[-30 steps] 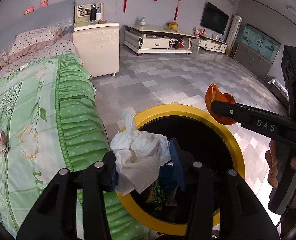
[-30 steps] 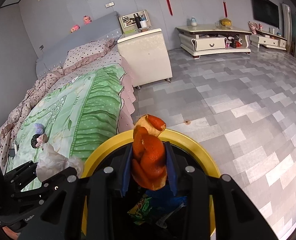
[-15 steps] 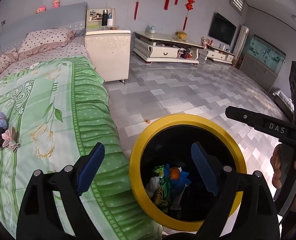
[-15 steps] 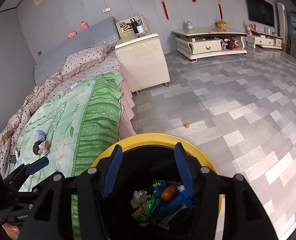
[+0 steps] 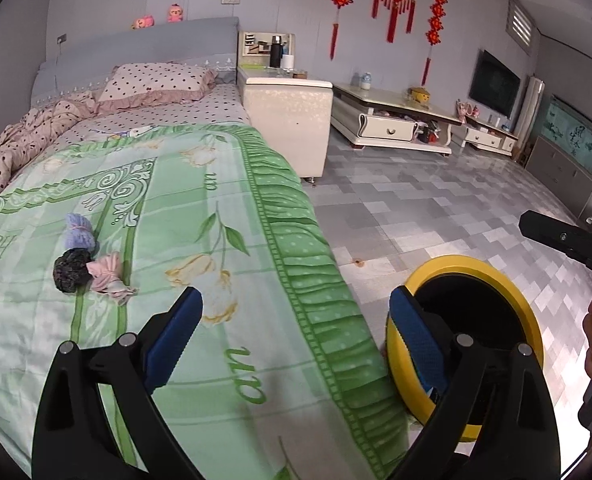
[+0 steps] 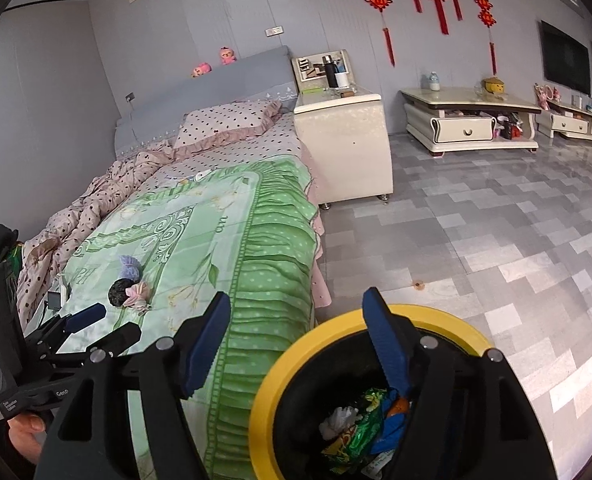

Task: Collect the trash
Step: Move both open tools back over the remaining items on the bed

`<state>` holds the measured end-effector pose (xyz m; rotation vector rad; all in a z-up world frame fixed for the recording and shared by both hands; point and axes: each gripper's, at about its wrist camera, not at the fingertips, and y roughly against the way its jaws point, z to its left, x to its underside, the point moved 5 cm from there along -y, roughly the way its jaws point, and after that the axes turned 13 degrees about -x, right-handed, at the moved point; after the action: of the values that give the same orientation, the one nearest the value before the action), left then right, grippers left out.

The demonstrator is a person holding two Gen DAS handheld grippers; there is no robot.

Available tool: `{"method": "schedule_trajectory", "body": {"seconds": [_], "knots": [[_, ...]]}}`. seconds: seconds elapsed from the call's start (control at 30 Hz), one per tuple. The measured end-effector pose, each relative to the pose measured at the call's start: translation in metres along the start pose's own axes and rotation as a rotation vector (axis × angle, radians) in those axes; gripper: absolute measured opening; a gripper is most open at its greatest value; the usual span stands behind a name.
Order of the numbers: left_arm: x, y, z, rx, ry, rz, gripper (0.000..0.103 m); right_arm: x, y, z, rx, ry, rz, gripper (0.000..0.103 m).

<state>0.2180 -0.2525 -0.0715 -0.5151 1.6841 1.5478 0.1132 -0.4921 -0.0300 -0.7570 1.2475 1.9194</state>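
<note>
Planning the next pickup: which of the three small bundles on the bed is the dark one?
The black bundle, lying between the lilac bundle farther up the bed and the pink bundle touching its right side.

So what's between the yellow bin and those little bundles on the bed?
Only green bedspread between the bin and the bundles, in the left wrist view.

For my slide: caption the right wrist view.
Open right gripper above yellow-rimmed bin of trash, beside green bedspread.

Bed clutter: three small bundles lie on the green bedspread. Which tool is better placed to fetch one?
Left. The left tool, open, points over the green bedspread toward the bundles. The right tool, also open, hangs partly over the yellow-rimmed bin, farther away.
</note>
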Motion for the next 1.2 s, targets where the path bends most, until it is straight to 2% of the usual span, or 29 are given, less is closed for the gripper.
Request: {"method": "schedule_trajectory", "body": {"seconds": [0.37,0.67,1.07,1.2], "knots": [[-0.004,-0.01,0.104,-0.138,0.084,0.002,0.091,-0.015,-0.058,0.084,-0.089,0.109,0.037,0.069],[0.0,-0.031,0.189,-0.244,0.16,0.031,0.091,-0.012,-0.121,0.14,-0.167,0.159,0.103,0.069],[0.012,-0.09,0.275,-0.335,0.228,0.091,0.091,0.009,-0.223,0.185,-0.219,0.193,0.223,0.069],[0.018,-0.115,0.297,-0.333,0.263,0.113,0.091,0.021,-0.258,0.196,-0.229,0.218,0.26,0.069]]}}
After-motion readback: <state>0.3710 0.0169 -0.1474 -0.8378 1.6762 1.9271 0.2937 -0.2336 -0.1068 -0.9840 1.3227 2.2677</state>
